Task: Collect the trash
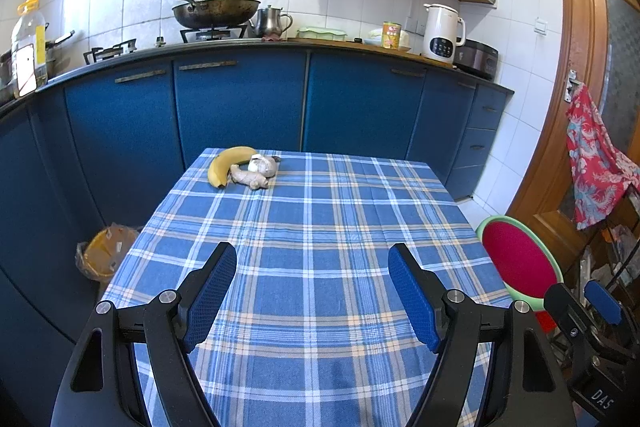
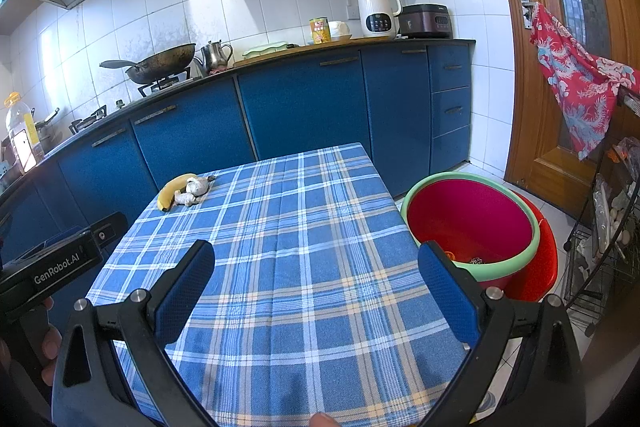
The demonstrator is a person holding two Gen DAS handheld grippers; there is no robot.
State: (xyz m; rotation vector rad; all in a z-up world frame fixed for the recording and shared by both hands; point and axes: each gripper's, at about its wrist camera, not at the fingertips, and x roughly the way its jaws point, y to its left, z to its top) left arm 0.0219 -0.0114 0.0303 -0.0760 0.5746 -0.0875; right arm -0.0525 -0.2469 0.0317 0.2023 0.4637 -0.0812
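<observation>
A yellow banana, a piece of ginger and a crumpled grey-white wad lie together at the far left corner of the blue plaid table. They also show in the right wrist view: the banana, the ginger, the wad. My left gripper is open and empty over the near part of the table. My right gripper is open and empty over the table's near right side. A red basin with a green rim stands on the floor right of the table, with small scraps at its bottom.
A lined bin sits on the floor left of the table. Blue cabinets and a counter with a wok, kettle and jug run behind. A wooden door with a red cloth and a wire rack are to the right.
</observation>
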